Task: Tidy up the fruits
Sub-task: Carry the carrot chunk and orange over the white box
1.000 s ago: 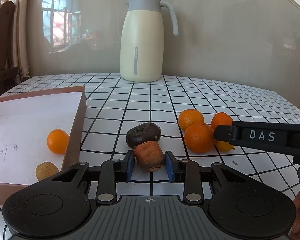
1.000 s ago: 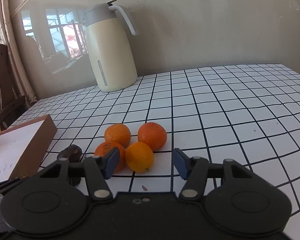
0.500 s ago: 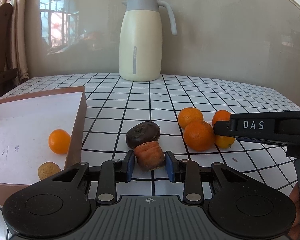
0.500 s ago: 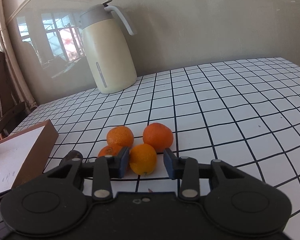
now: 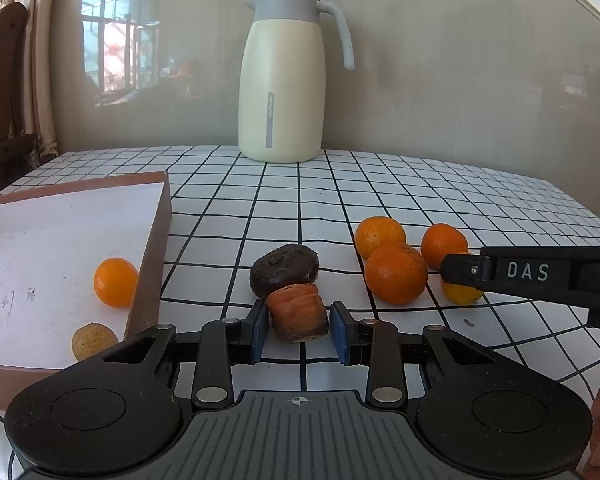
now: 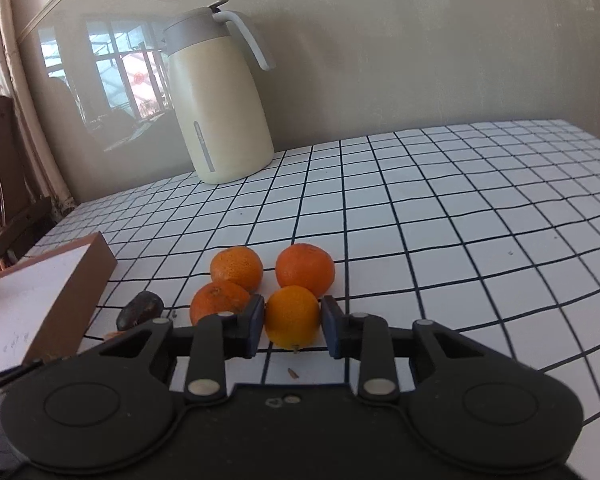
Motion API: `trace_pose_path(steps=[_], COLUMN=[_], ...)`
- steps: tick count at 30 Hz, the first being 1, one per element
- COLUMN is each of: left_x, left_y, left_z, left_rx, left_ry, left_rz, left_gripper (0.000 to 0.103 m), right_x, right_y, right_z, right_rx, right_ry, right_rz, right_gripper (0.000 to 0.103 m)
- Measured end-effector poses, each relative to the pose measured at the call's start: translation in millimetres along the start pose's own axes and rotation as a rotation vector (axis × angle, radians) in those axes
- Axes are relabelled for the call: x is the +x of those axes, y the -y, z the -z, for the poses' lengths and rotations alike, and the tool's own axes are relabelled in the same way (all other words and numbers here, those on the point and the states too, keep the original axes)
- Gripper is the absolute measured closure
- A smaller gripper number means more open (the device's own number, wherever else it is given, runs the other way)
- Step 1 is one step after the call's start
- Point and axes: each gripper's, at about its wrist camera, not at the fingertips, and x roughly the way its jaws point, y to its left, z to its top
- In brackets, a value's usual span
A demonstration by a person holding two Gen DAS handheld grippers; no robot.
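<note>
Nearest to us in the left wrist view, the left gripper [image 5: 299, 331] has its fingers [image 5: 257, 330] set on either side of a wrinkled orange-red fruit [image 5: 298, 312] lying on the desk [image 5: 380, 200]; the blue pads sit just beside its flanks, and we cannot tell whether they press it or leave a sliver of gap. Touching that fruit on its far side is a dark brown fruit [image 5: 284, 269]. In the right wrist view, the right gripper [image 6: 292, 325] has its fingers [image 6: 254, 322] clamped on a yellow-orange citrus [image 6: 292, 316], both pads against its sides, the fruit low over the checked cloth; we cannot tell whether it touches the surface. Just left of it is one orange [image 6: 217, 301], partly behind the left finger, and beyond lie two more, a paler one [image 6: 237, 268] and a deeper orange one [image 6: 305, 269], all four bunched close together. To the left, a shallow brown box [image 5: 156, 248] with a white floor holds a small orange [image 5: 116, 282] and, nearer us, a dull yellowish fruit [image 5: 94, 340], well apart from the cluster. Farthest back, against the wall, stands a cream jug [image 5: 282, 80] with a grey lid and handle.
</note>
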Motion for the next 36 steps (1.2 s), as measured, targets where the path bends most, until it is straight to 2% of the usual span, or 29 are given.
trace_pose_path(steps=[4, 11, 15, 20, 36], left_x=[0.5, 1.0, -0.6, -1.1, -21.0], left_y=[2.2, 7.1, 7.5, 8.7, 6.3], left_z=[0.2, 1.3, 1.0, -0.1, 1.7], left_rx=[0.007, 0.01, 0.025, 0.037, 0.079], left_ry=[0.005, 0.01, 0.009, 0.008, 0.028], left_rz=[-0.009, -0.013, -0.01, 0.002, 0.039], left_gripper=[0.068, 0.066, 0.073, 0.073, 0.073], right_x=[-8.3, -2.6, 0.8, -0.6, -37.1], right_y=[6.4, 7.2, 5.4, 1.9, -2.5], right_z=[2.5, 2.6, 2.4, 4.3, 19.6], right_rx=[-0.03, -0.008, -0.01, -0.046, -0.122], right_ry=[-0.006, -0.017, -0.018, -0.013, -0.012], right_rz=[0.038, 0.018, 0.019, 0.022, -0.045], right_gripper=[0.08, 0.078, 0.079, 0.08, 0.08])
